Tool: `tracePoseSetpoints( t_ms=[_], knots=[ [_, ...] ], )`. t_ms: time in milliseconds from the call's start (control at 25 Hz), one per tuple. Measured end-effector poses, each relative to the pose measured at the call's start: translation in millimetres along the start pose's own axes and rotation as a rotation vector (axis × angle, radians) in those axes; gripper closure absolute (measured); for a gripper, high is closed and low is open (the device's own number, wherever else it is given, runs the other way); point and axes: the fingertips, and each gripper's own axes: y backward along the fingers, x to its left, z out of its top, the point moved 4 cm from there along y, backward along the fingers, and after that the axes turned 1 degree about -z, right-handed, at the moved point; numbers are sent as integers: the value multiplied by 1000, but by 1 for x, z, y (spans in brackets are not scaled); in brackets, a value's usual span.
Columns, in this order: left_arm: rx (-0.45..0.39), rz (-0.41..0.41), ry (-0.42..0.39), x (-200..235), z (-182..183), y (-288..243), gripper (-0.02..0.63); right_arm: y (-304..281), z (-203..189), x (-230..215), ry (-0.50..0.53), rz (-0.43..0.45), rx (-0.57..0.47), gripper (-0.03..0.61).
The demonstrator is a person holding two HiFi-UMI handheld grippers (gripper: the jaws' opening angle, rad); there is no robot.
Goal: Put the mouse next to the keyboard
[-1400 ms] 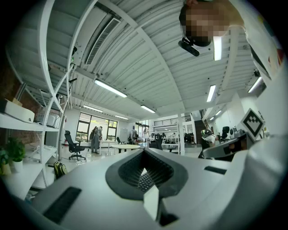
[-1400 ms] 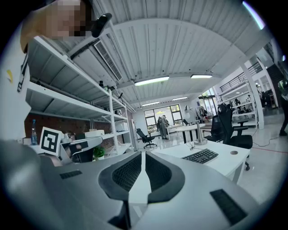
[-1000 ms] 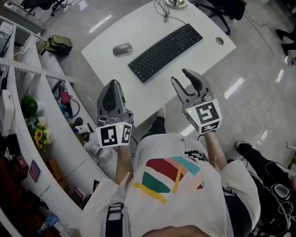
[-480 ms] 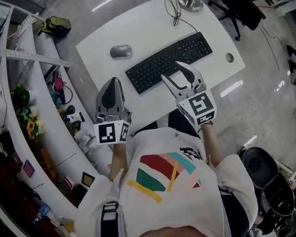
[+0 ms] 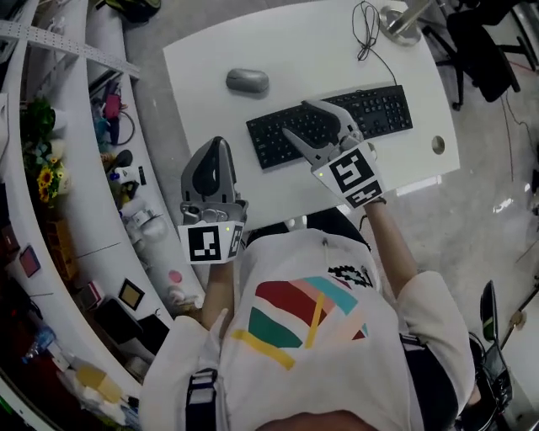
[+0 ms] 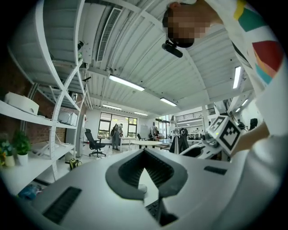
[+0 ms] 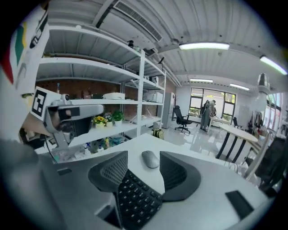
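A grey mouse (image 5: 247,81) lies on the white table (image 5: 210,50), apart from the black keyboard (image 5: 330,124) and beyond its left end. My right gripper (image 5: 298,119) hovers over the keyboard's left half, open and holding nothing. In the right gripper view the mouse (image 7: 150,159) shows ahead between the open jaws, with the keyboard (image 7: 137,197) under them. My left gripper (image 5: 216,145) hangs at the table's near edge, shut and empty. In the left gripper view its tips (image 6: 144,152) meet and the right gripper (image 6: 216,137) shows at the right.
A lamp base (image 5: 402,18) with a thin cable (image 5: 368,29) stands at the table's far right, and a cable hole (image 5: 437,145) is at the right edge. White curved shelves (image 5: 93,160) with flowers and clutter run along the left. An office chair (image 5: 480,50) is at the upper right.
My right gripper has moved forward from off the table's near edge to above the keyboard. The left gripper has kept its place near the edge, still shut.
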Motion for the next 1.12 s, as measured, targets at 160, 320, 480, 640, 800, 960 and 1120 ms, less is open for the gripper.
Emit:
tracePoseSetpoints(
  t_ms=[160, 320, 480, 640, 800, 960, 1120],
  knots=[
    [4, 58, 34, 17, -12, 11, 569, -80, -6, -14, 215, 22, 116, 280],
    [15, 144, 42, 34, -19, 24, 569, -160, -22, -20, 268, 129, 239, 250],
    [19, 254, 45, 59, -25, 41, 569, -206, -35, -20, 193, 246, 352, 250],
    [33, 340, 55, 80, -34, 62, 569, -225, -34, -25, 174, 250, 375, 251],
    [46, 379, 53, 95, -40, 73, 569, -241, -41, -23, 186, 297, 431, 250],
    [44, 383, 49, 101, -43, 75, 569, -246, -45, -23, 147, 341, 439, 252],
    [39, 368, 55, 102, -43, 69, 569, -245, -47, -22, 133, 343, 436, 253]
  ],
)
